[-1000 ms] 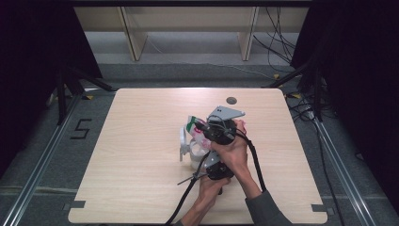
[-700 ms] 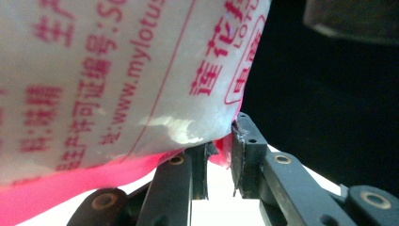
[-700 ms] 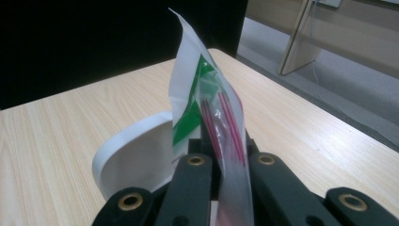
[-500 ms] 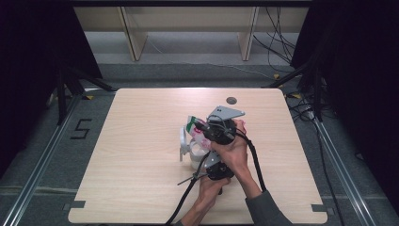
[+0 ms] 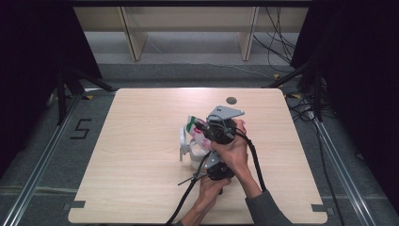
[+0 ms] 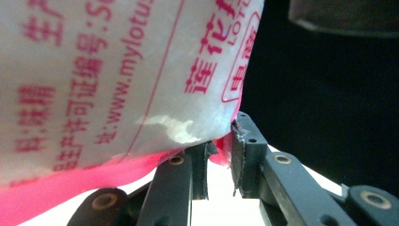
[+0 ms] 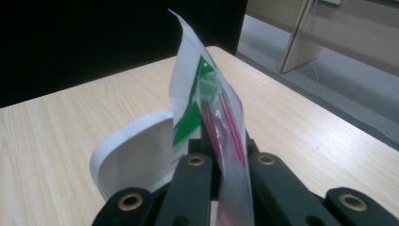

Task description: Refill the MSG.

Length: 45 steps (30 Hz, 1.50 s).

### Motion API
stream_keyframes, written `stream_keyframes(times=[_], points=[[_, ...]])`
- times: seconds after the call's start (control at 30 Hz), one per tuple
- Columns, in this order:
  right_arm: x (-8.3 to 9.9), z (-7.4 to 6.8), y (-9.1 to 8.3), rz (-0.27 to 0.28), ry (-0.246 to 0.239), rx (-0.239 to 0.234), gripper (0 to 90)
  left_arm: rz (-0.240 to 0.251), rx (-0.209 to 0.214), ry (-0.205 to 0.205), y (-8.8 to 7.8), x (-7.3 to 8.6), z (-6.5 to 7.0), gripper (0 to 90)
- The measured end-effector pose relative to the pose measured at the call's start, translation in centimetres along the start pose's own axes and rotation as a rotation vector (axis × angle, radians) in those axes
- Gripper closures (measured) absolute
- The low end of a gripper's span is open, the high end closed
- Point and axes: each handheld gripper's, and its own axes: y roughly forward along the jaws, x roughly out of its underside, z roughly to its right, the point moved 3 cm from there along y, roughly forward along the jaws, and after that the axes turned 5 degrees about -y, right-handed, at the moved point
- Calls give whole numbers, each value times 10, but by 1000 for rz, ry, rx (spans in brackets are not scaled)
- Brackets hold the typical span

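Note:
A white plastic bag point(image 5: 194, 128) with pink print and a green strip is held up over the middle of the wooden table point(image 5: 136, 188). My right gripper point(image 5: 207, 130) is shut on its upper end; in the right gripper view the jaws point(image 7: 221, 147) pinch the clear bag point(image 7: 195, 94) edge-on. My left gripper point(image 5: 208, 159), nearer the person, is shut on the lower end; in the left gripper view the jaws point(image 6: 219, 156) clamp the pink bottom seam of the bag point(image 6: 117, 70). A white round container point(image 5: 184, 147) with a raised lid point(image 7: 134, 153) stands just under the bag.
A dark round cable hole point(image 5: 231, 100) sits in the table's far edge. Black cables point(image 5: 254, 160) trail from both grippers toward the person. Wooden shelf legs point(image 5: 131, 37) stand beyond the table, and dark stand legs point(image 5: 63, 89) lie off its left corner.

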Motion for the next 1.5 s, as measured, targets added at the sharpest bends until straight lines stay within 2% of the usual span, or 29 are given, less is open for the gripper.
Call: stream_keyframes(times=[0.03, 0.07, 0.1, 0.23, 0.27, 0.3, 0.33, 0.4, 0.43, 0.5, 0.57, 0.67, 0.73, 0.77, 0.93, 0.97, 1.0, 1.17, 1.27, 1.3, 1.33, 1.37, 1.47, 1.5], points=[[0, 0, 1, 1, -2, 1, 896, 27, 7, -28, 1, 0, 2, 777], [0, -1, 1, 0, -4, -4, 896, 33, 11, -32, 1, 0, 2, 777], [0, -1, 1, 1, -1, -1, 896, -8, 4, 17, -1, 0, -2, 777], [-1, 0, 1, -2, -3, -2, 895, -2, 0, 15, -1, -1, -2, 777], [-1, -2, 0, -10, 12, 0, 895, 4, 2, -1, -1, -1, -1, 777], [-1, -2, 1, 0, 7, 17, 895, 27, 8, -28, 0, -2, 0, 777], [-2, -2, 2, 3, 4, 15, 895, -11, 0, 14, -2, -1, -3, 777], [-2, -2, 2, 4, 11, 13, 895, -4, 5, 12, -2, -1, -3, 777], [-2, -1, 3, 6, -9, 3, 895, -3, 6, 9, -2, -1, -3, 777], [-2, -2, 3, 1, -10, 3, 895, -2, 5, 8, -2, -1, -3, 777], [-3, -1, 3, 3, -13, 0, 895, 12, 23, 8, -1, -1, -4, 777], [-3, -2, 3, 5, -9, -1, 894, -2, -1, 8, -2, -1, -5, 778], [-3, -1, 3, 6, -44, 13, 894, -1, -4, 13, -2, -1, -5, 777], [-3, -2, 2, 0, -24, 2, 895, -1, -6, 15, -2, -1, -5, 777], [-4, -2, 1, 14, -10, -6, 895, 0, -7, 16, -1, 0, -5, 777], [-4, -2, 0, 9, -18, 0, 895, -1, -8, 13, -1, -1, -6, 777], [-5, -2, 1, 32, -22, 18, 895, 10, 3, 10, -1, -1, -6, 777], [-6, -4, 0, 30, -34, 4, 894, 18, 13, 4, -1, -1, -6, 777], [-6, -6, 0, 8, -15, 3, 895, 20, 19, 4, -1, -1, -7, 777], [-5, -6, 1, 15, -17, 9, 895, 17, 19, 4, -1, -1, -6, 777], [-5, -5, 2, 19, -37, 8, 895, 3, 0, 2, -2, -1, -6, 777], [-4, -5, 2, 6, -40, 1, 895, 3, 5, -2, -1, -1, -6, 776], [-4, -6, 3, 1, -27, -4, 894, -1, -2, 3, -2, -1, -6, 776], [-4, -5, 3, 13, -37, 3, 895, 0, -3, 3, -2, -1, -6, 777]])
